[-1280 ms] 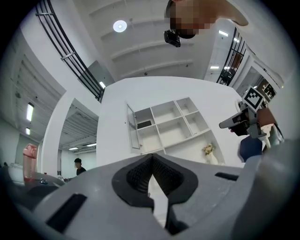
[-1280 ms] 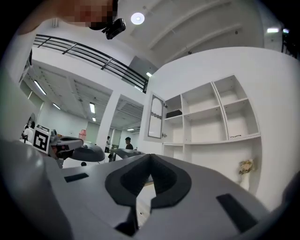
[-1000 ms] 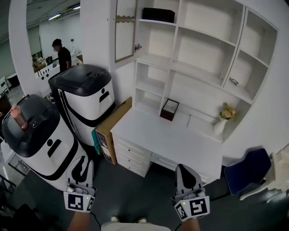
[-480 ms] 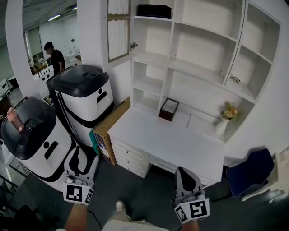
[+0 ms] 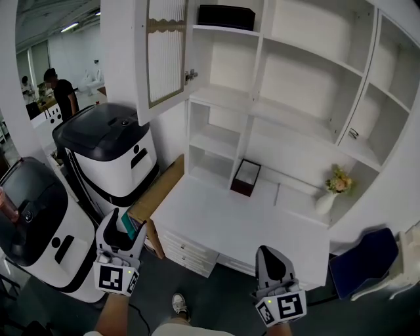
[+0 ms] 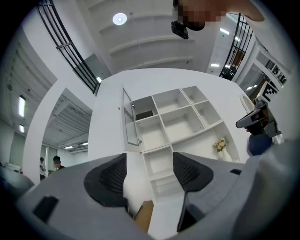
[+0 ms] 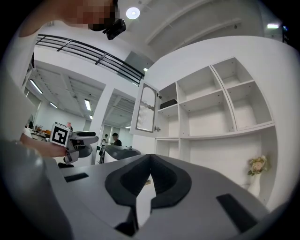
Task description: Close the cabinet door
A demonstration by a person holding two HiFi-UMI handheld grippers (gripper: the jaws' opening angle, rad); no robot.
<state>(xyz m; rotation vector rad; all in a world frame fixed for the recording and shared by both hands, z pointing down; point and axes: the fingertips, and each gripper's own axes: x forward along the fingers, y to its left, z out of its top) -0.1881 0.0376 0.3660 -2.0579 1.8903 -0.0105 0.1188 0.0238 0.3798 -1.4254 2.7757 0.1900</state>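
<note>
we face a tall white shelf unit (image 5: 295, 79) that fills the head view from 12 to 3 o'clock, its compartments open to us. below it a white desk (image 5: 230, 220) with drawers sits near the centre. at 9 o'clock stand two white machines with black lids, one (image 5: 108, 151) close beside the desk and a second (image 5: 33, 223) toward 8 o'clock.

the cabinet door (image 5: 164, 59) is at 11 o'clock, hinged on the left edge of the shelf unit's top left compartment and swung wide out toward us, so that compartment stands open. its panel is ribbed and pale. both claws are well apart from it, low in the view.

a blue chair (image 5: 364, 256) shows at 4 o'clock, and a cardboard box (image 5: 161, 190) leans between the nearer machine and the desk.

our left claw (image 5: 123, 223) hangs at 7 o'clock with its jaws opening, and we see nothing between them; its own view looks past them to the shelf unit and the open door (image 6: 127, 119). our right claw (image 5: 270, 252) is at 5 o'clock, clenched with its jaws together and empty.

a small dark box (image 5: 246, 177) rests at the back of the desk, a white vase of flowers (image 5: 331, 193) sits at 3 o'clock, and a black box (image 5: 226, 16) lies on the top shelf.
</note>
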